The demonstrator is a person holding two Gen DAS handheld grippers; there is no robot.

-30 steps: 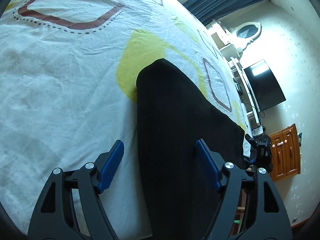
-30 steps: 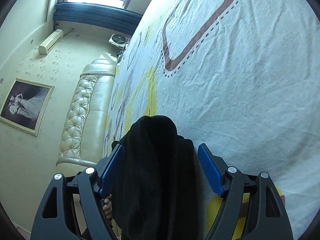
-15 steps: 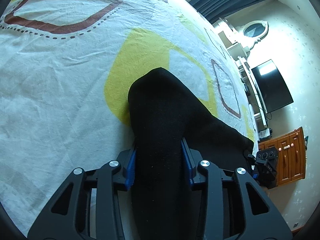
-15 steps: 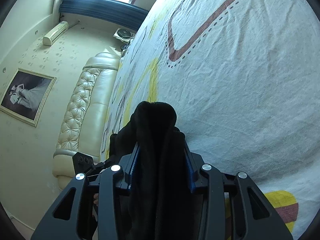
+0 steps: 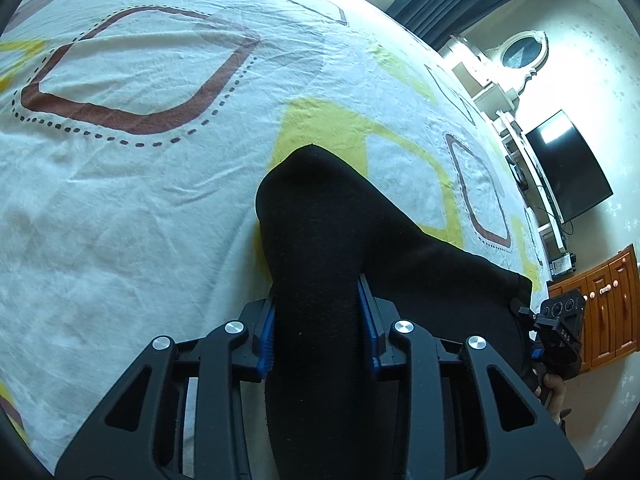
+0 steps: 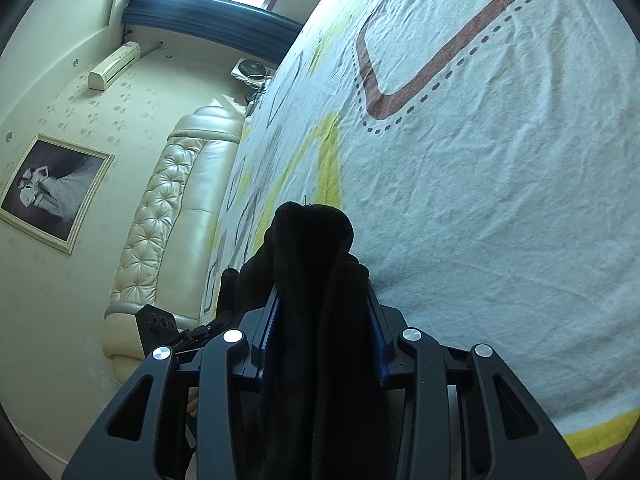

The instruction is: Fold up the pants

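Observation:
The black pants [image 5: 320,240] lie on a white bed sheet [image 5: 140,208] with yellow and brown shapes. My left gripper [image 5: 318,312] is shut on one end of the pants, and the cloth bulges forward between its blue pads. The pants stretch to the right toward my right gripper, seen at the right edge of the left wrist view [image 5: 560,332]. In the right wrist view my right gripper [image 6: 322,320] is shut on a bunched black edge of the pants [image 6: 316,248]. The left gripper's camera body [image 6: 158,326] shows at its lower left.
The bed sheet [image 6: 500,200] fills most of both views. A cream padded headboard [image 6: 168,216] and a framed photo [image 6: 52,188] stand to the left. A television [image 5: 568,168], white shelves [image 5: 500,92] and a wooden cabinet [image 5: 600,320] stand beyond the bed's far right.
Both grippers were open around the pants a second ago and have closed on the cloth. Both have since lifted slightly and the cloth bunches up between the pads.

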